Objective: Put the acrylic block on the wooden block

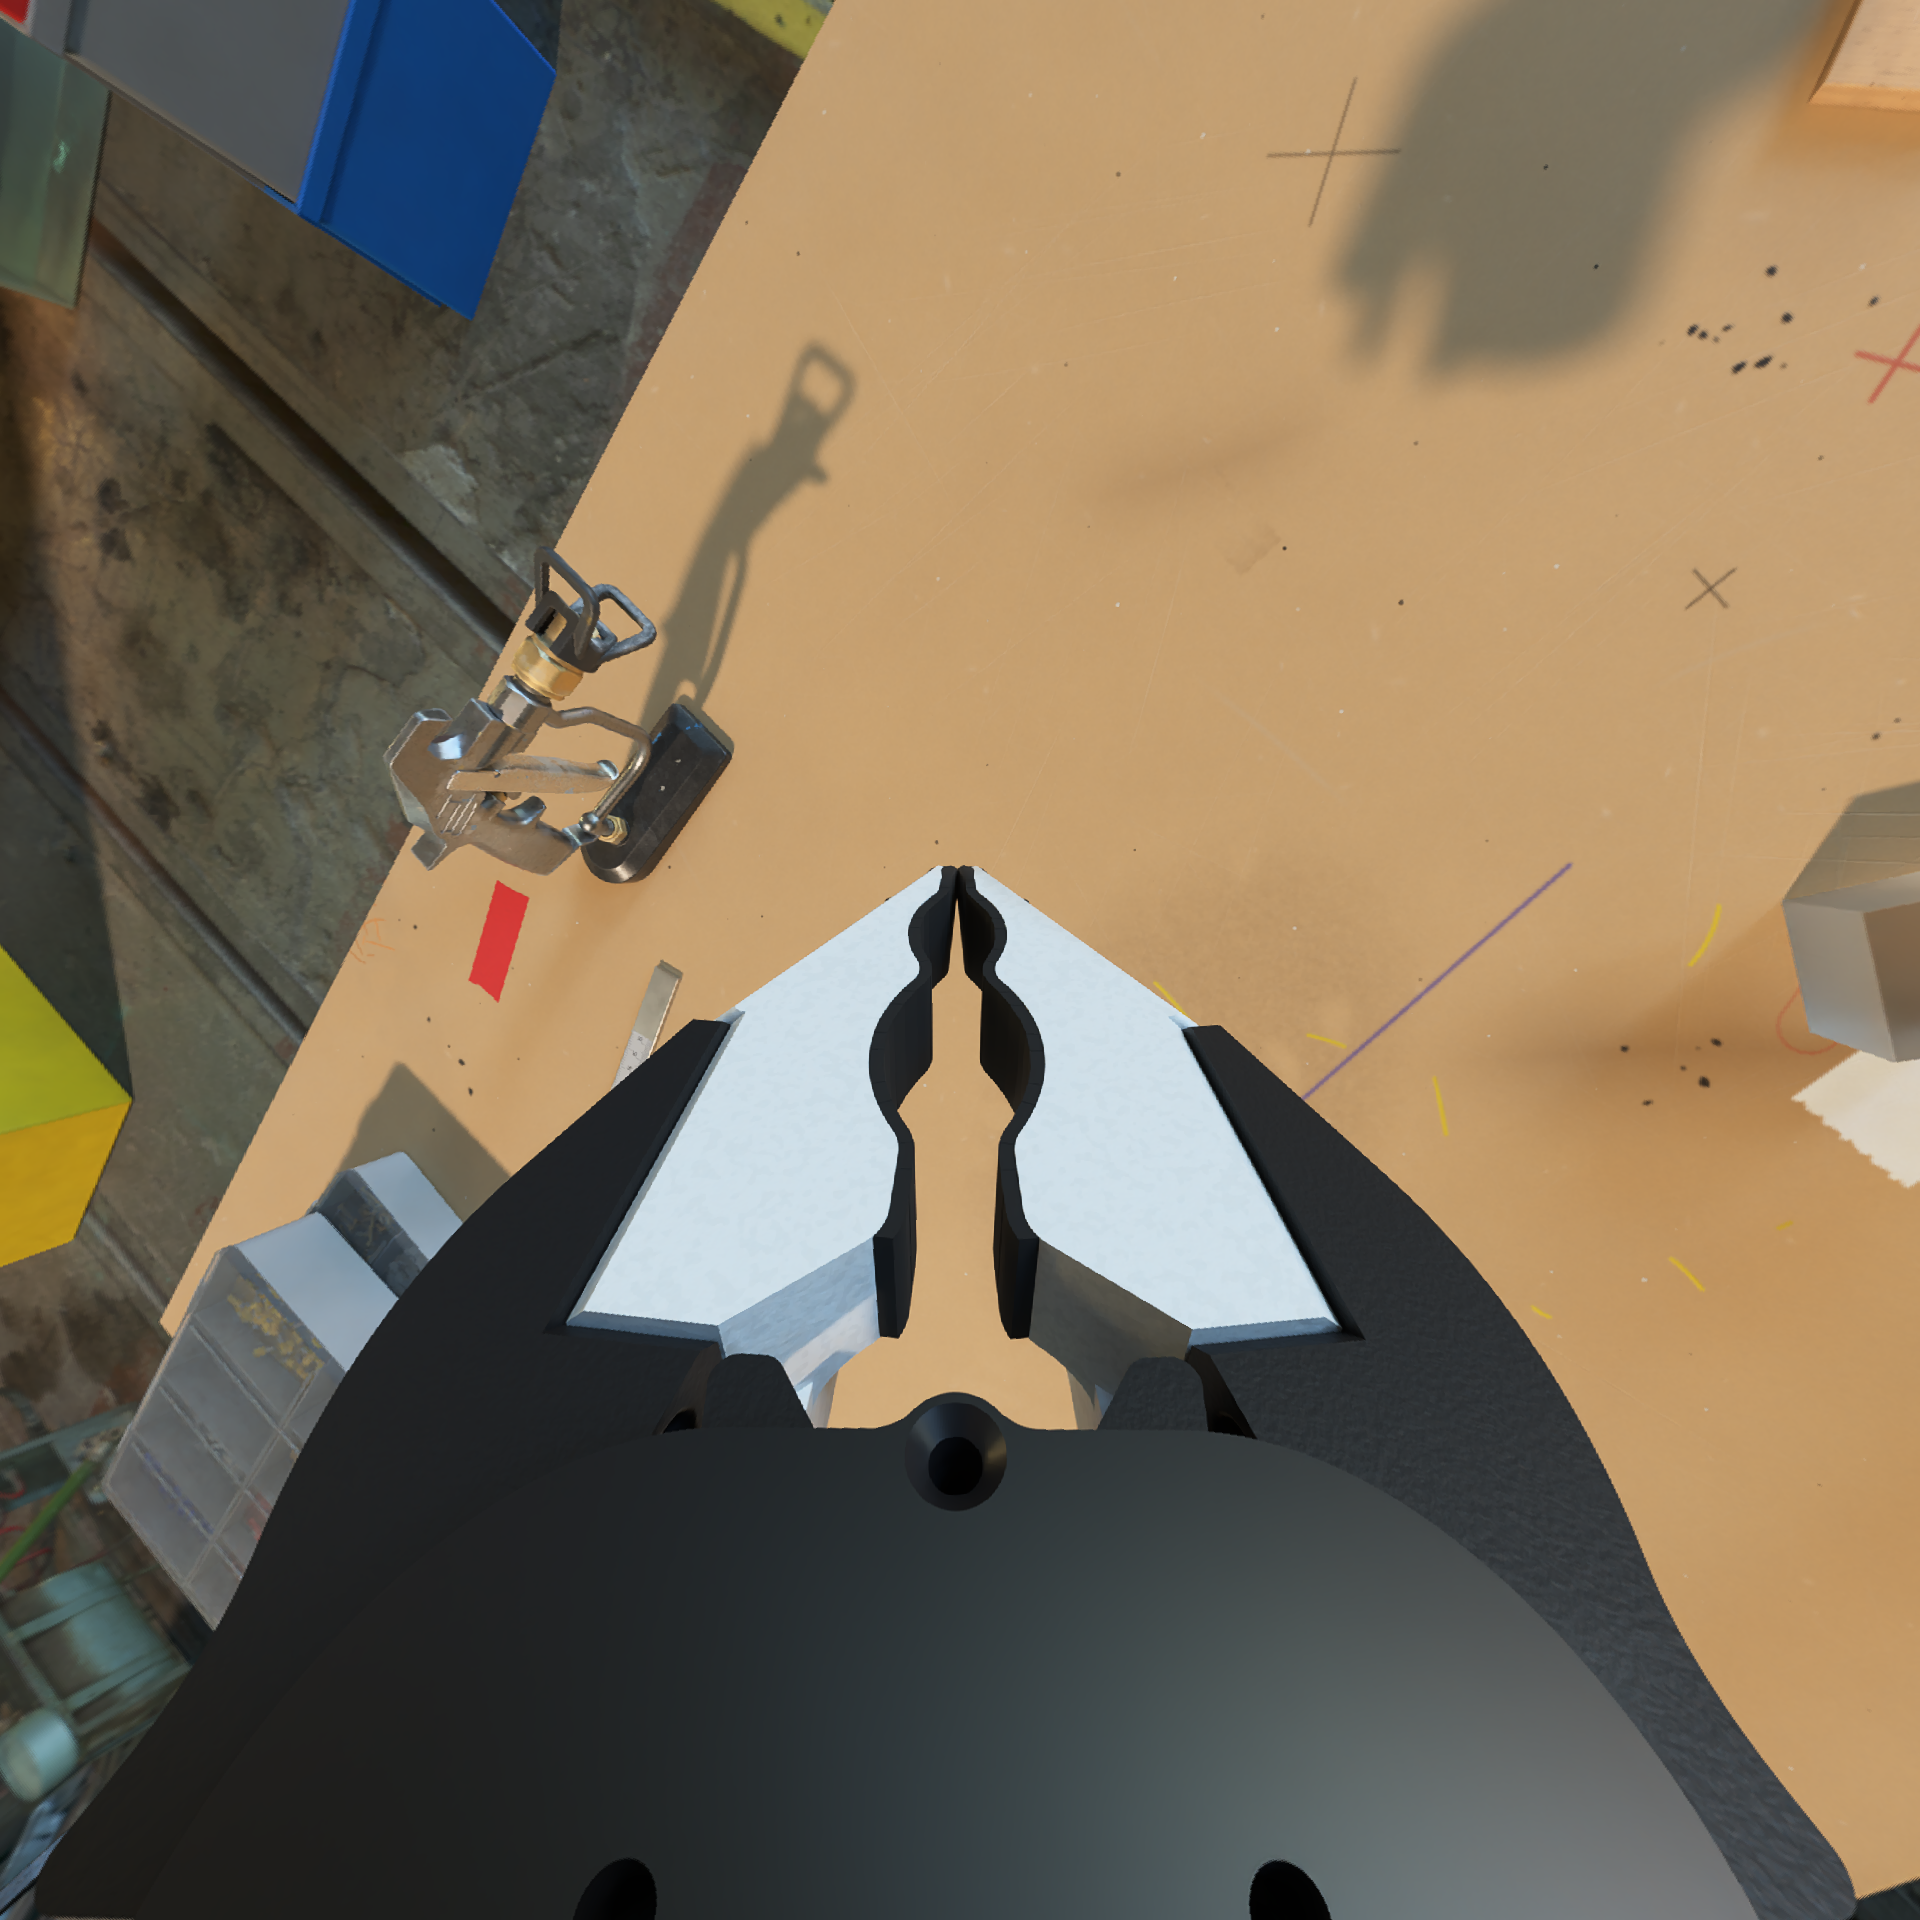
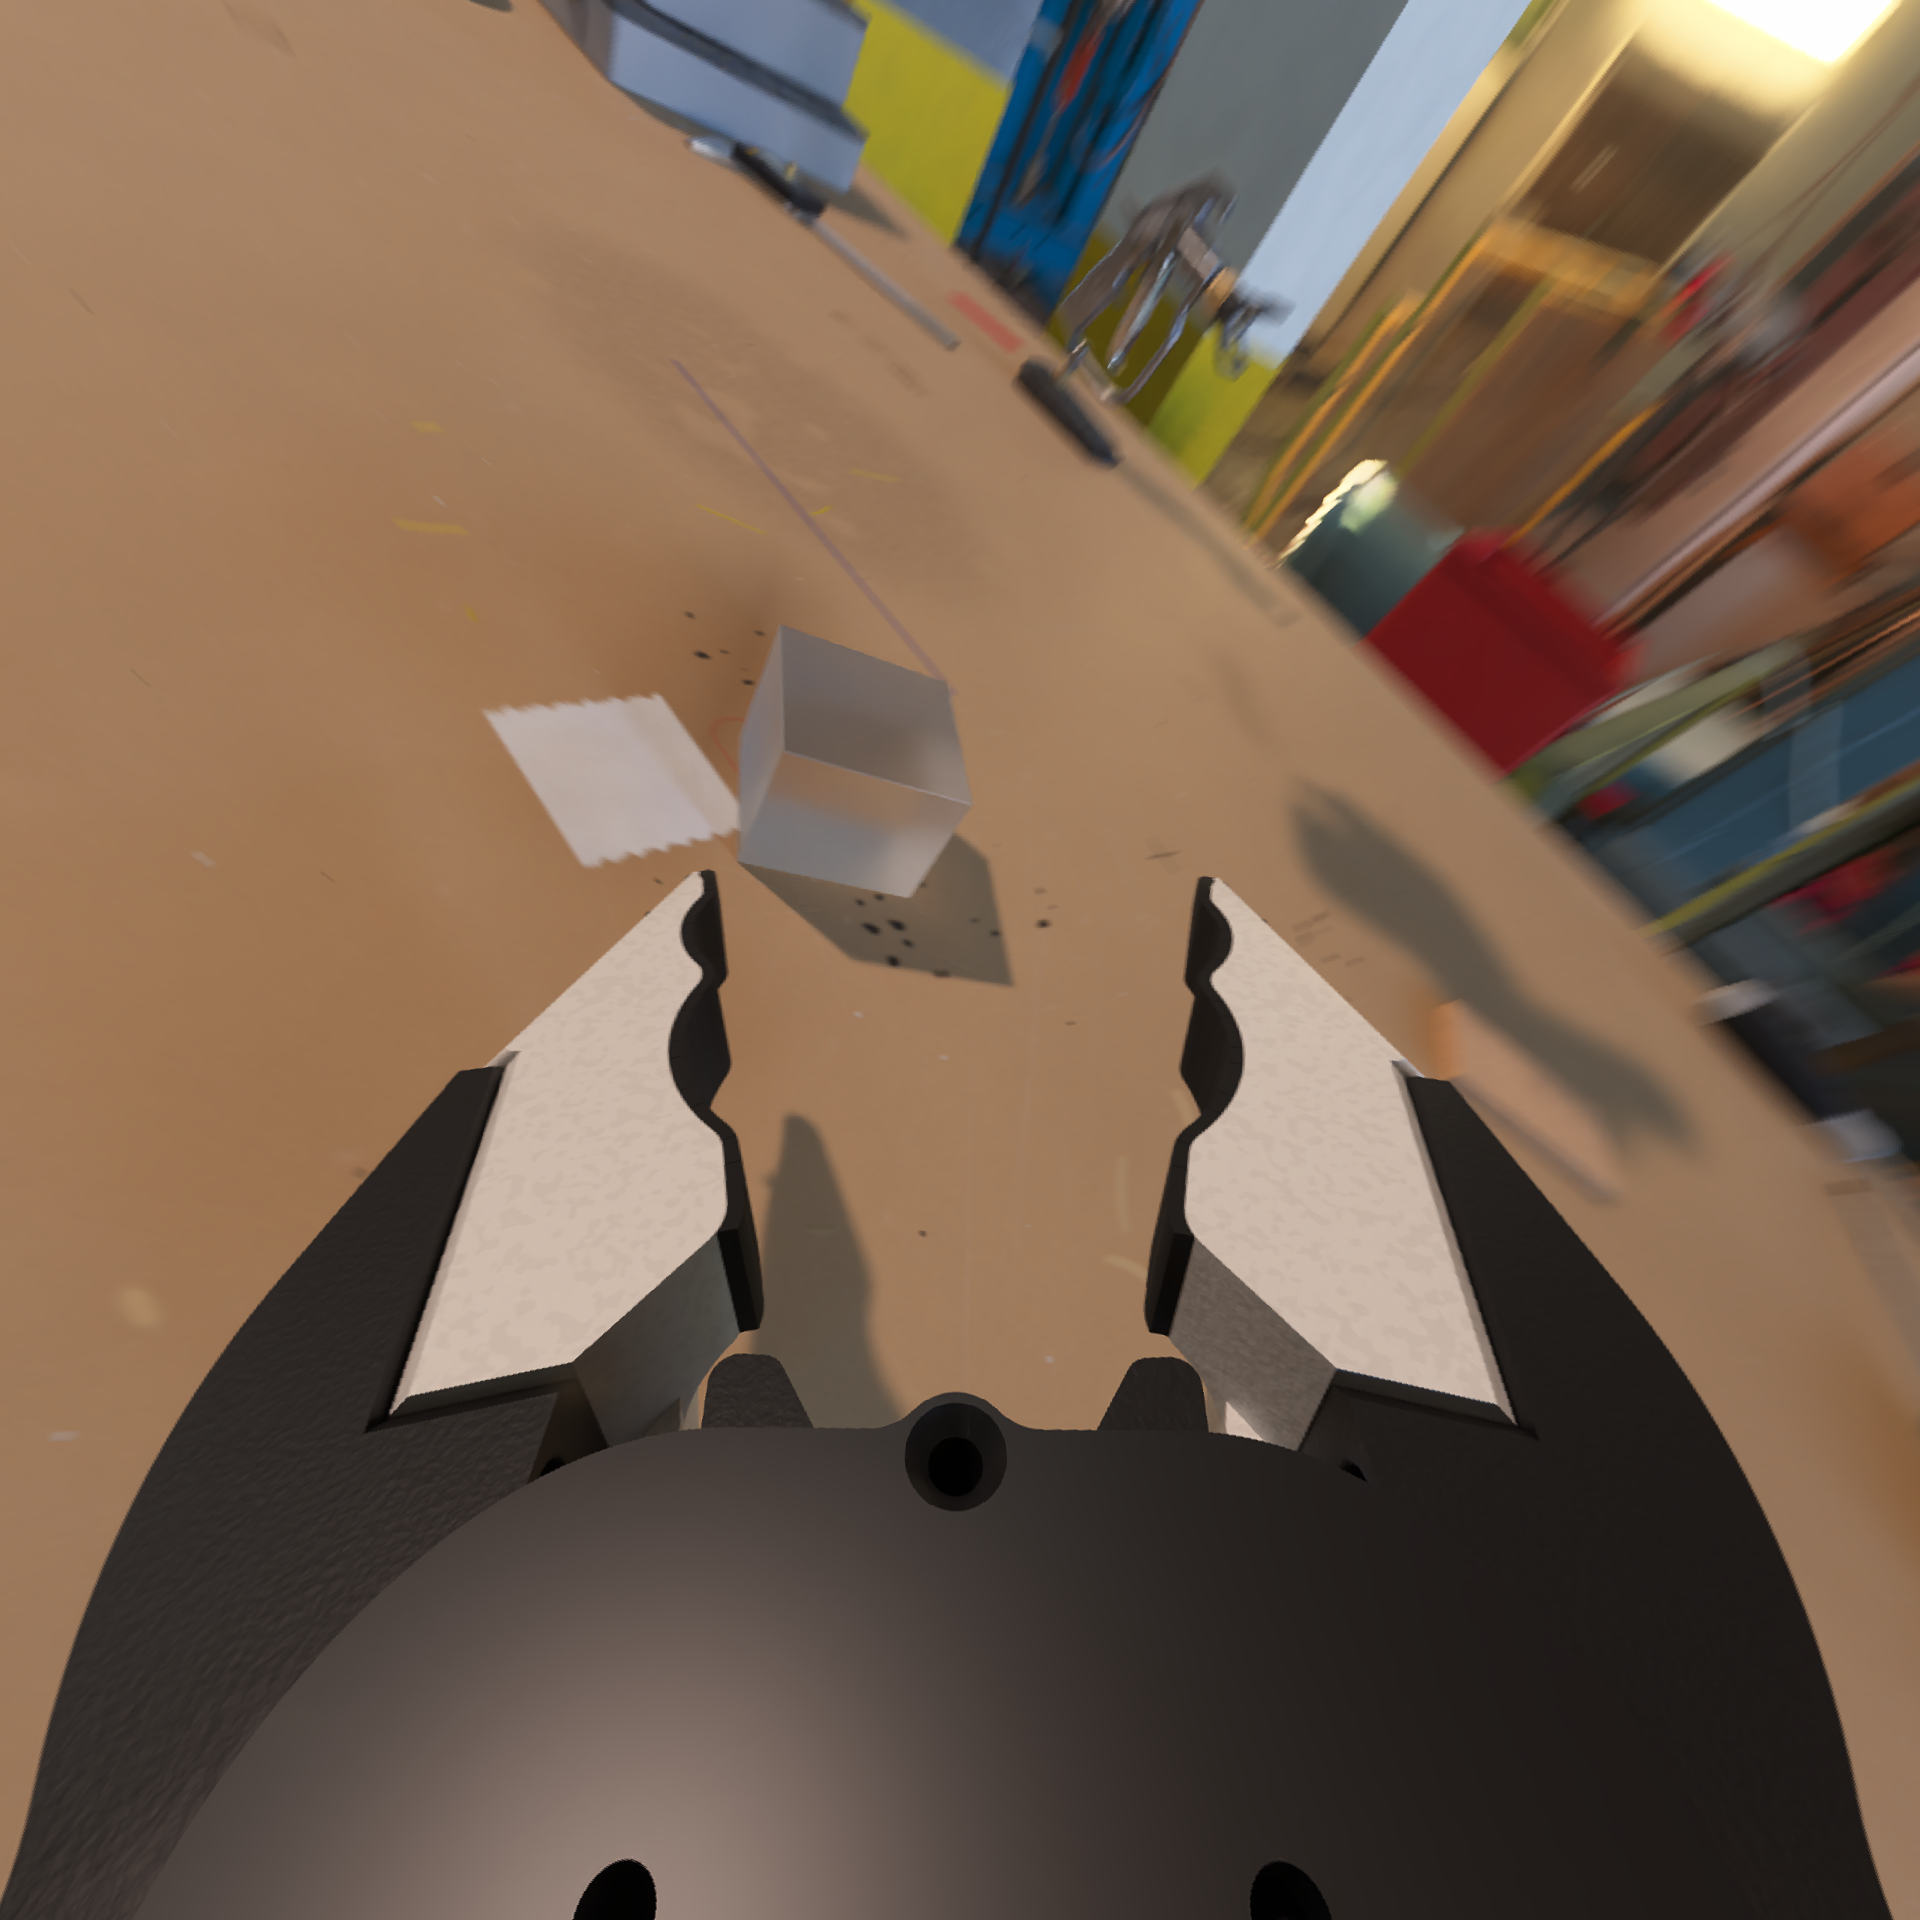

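The tan workbench top lay beneath both grippers. The right gripper, jaws apart and empty, faced the clear acrylic cube just ahead, left of centre. The left gripper was closed on nothing. Judged step: approach; next, straddle and clamp the cube.

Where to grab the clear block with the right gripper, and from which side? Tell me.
Probably grip the clear block across two opposite flat side faces, about mid-height. It sits flat on the table, turned with a corner toward the right gripper, so twist the wrist to square the pads with those faces. Come from the near side, where the open jaws already look wider than the block; the white paper lies beside its left.
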